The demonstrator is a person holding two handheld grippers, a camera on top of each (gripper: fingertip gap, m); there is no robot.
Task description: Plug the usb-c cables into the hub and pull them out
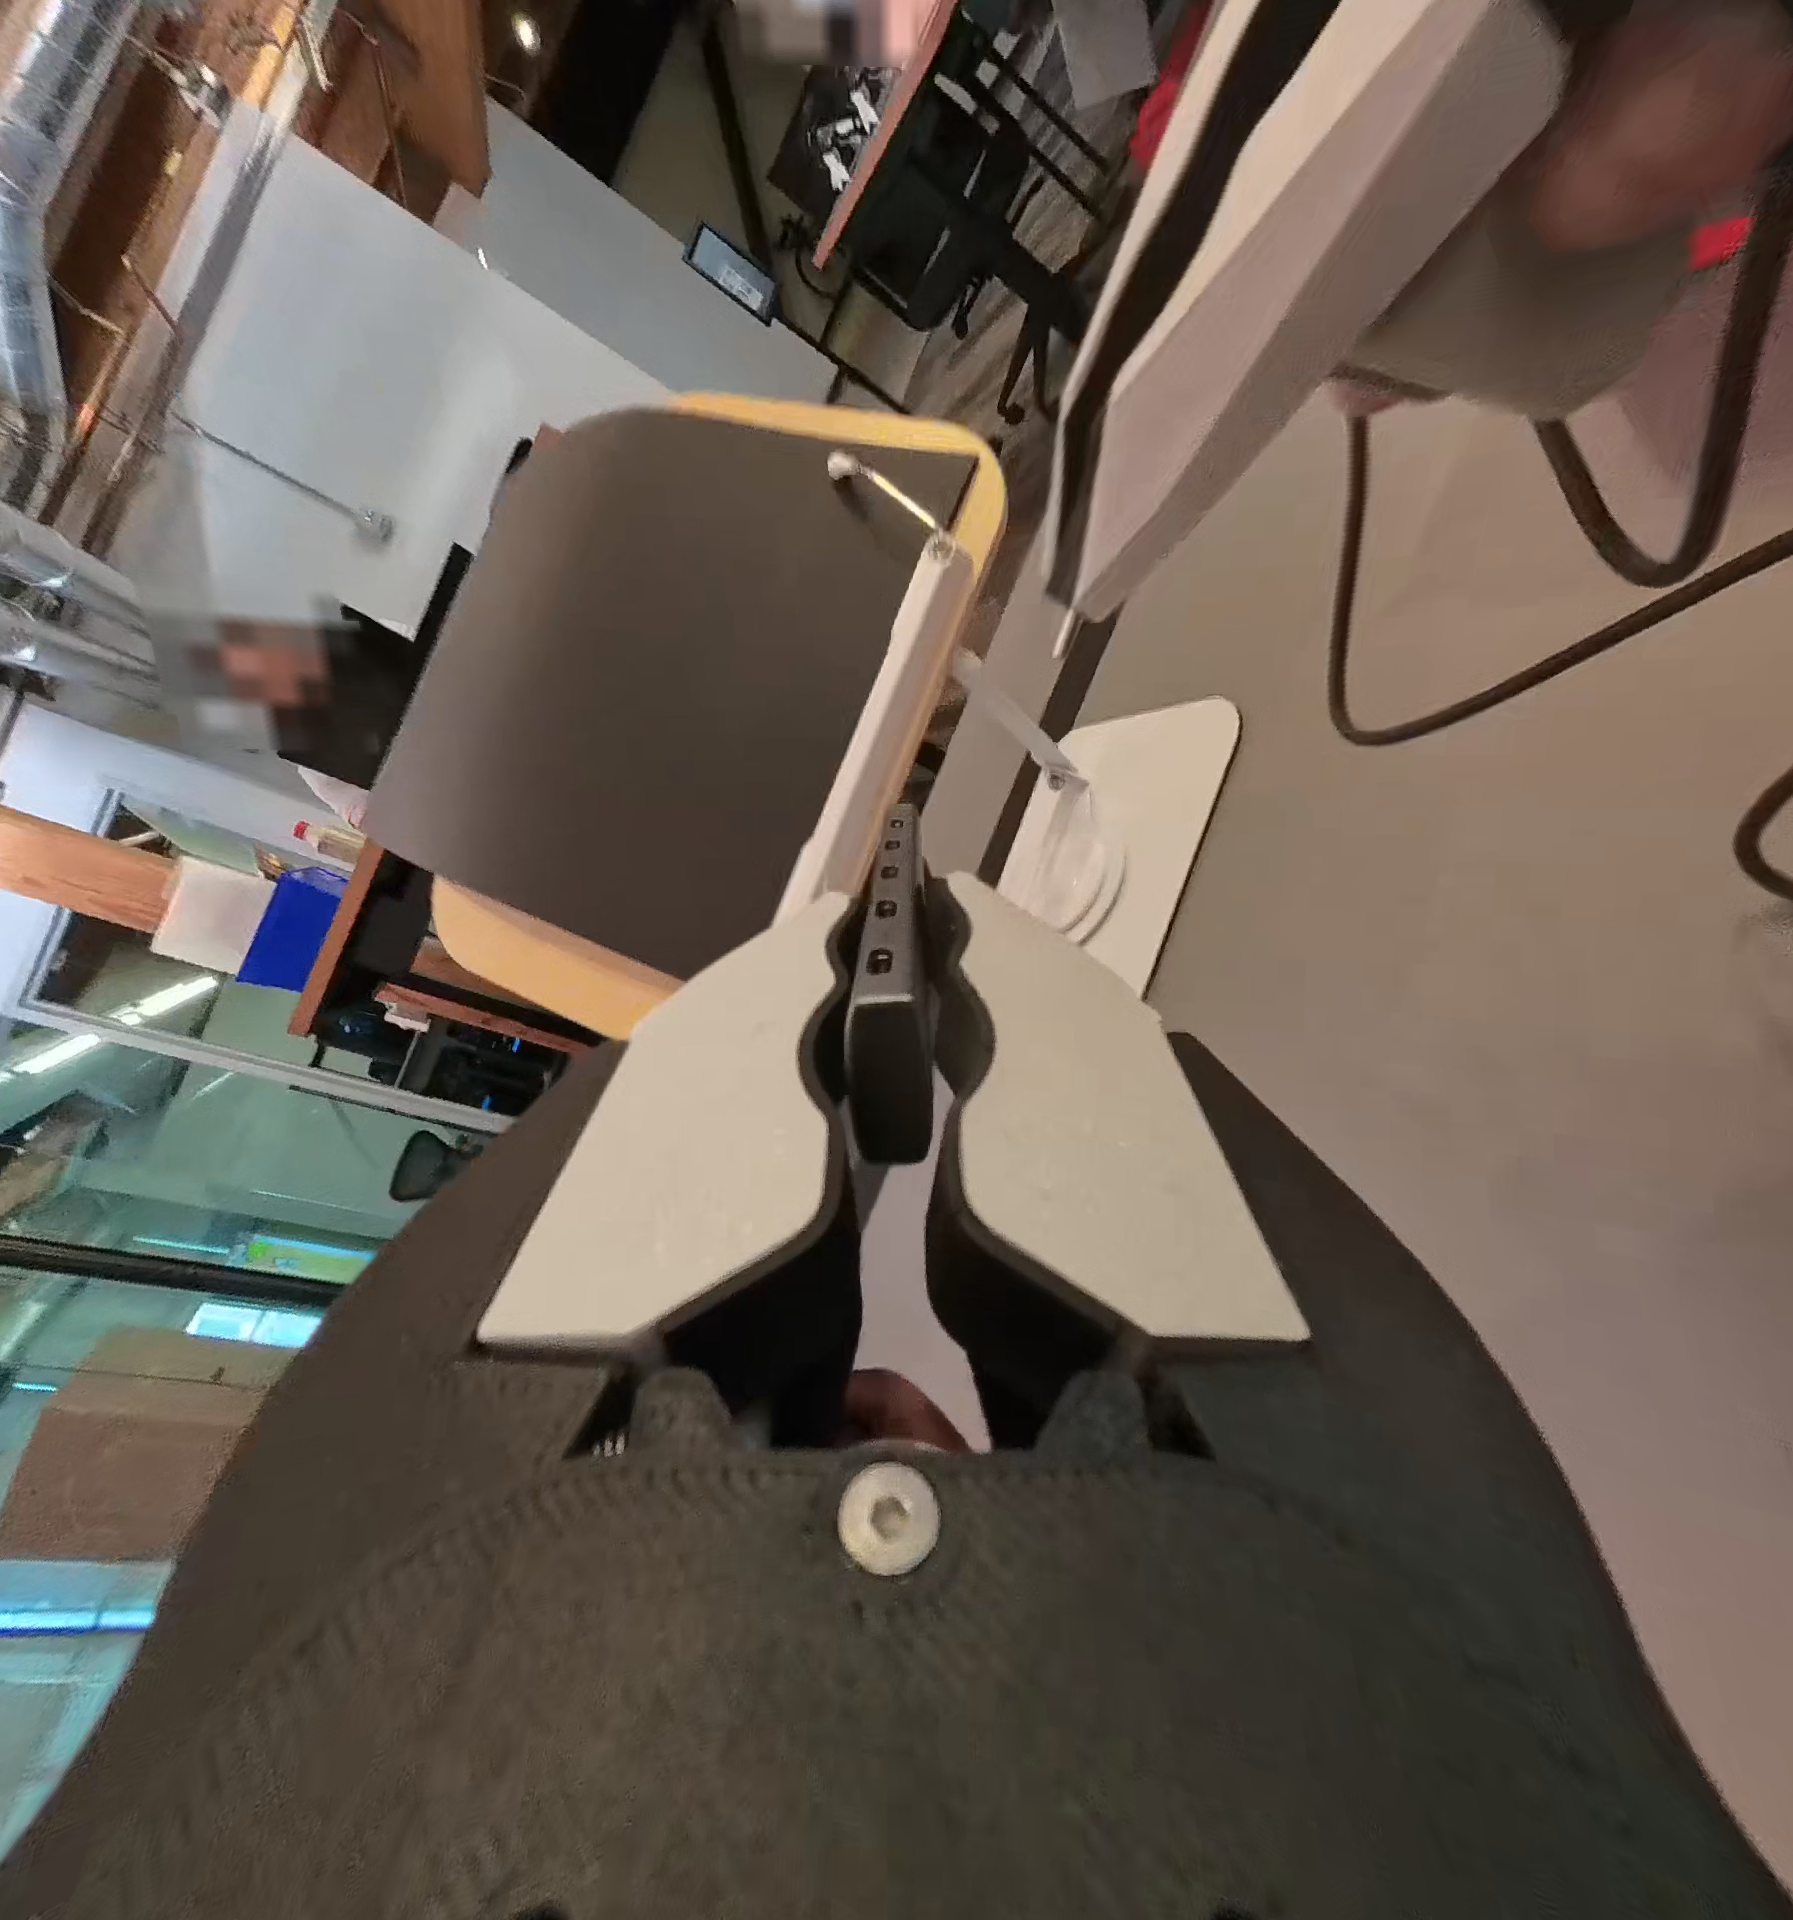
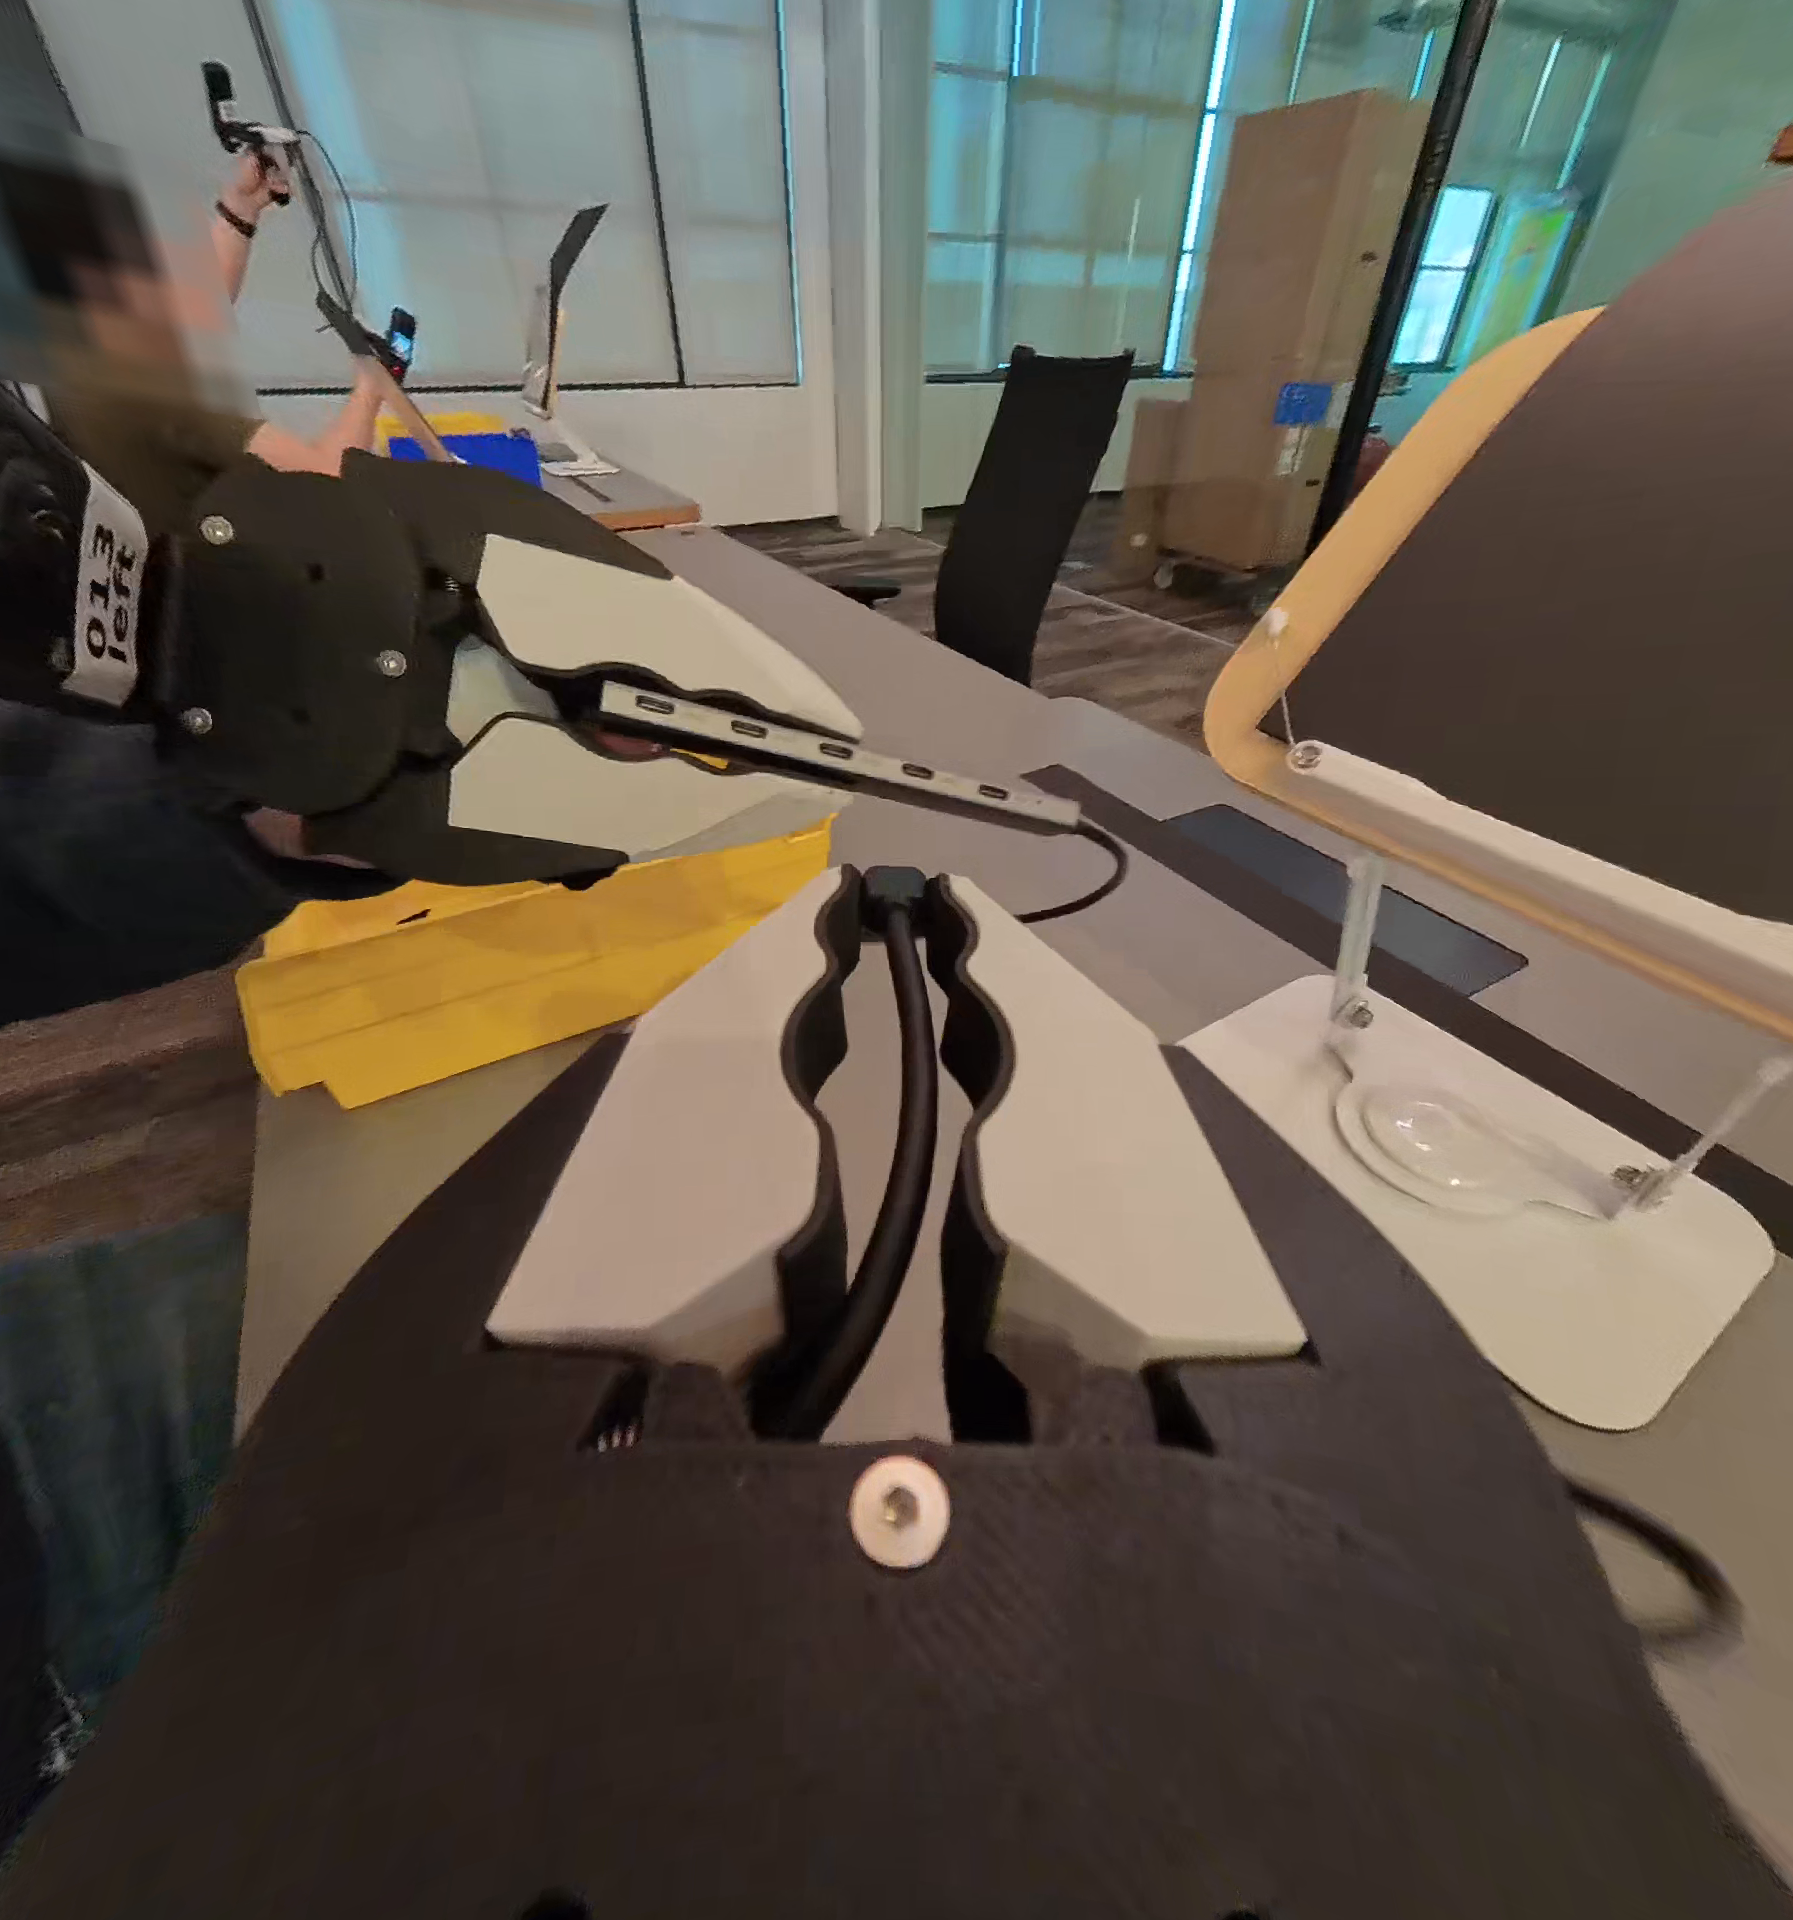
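Here, in the left wrist view, the left gripper [image 1: 887, 971] is clamped on the grey USB-C hub [image 1: 890, 1023] at frame centre, fingers pressed on its two broad faces and the port row facing up and away. The hub looks rigid, light and smooth-skinned, so it could slip or pivot under insertion force; a hold nearer the ports would probably resist that best. At upper right the right gripper [image 1: 1068, 613] is blurred, with black cable [image 1: 1557, 655] looping below it. A dark panel on a white stand [image 1: 1172, 769] sits just behind the hub.

In the right wrist view, the right gripper [image 2: 897, 894] is closed on the black USB-C cable [image 2: 907, 1049] right behind its plug, the sensible hold since the cord is limp. The plug sits just below the hub [image 2: 840, 753], at centre left, not touching it. The hub's own lead [image 2: 1100, 883] curls near the plug and could snag. A yellow bin [image 2: 518, 987] lies beneath, and the stand [image 2: 1598, 1309] is at right.
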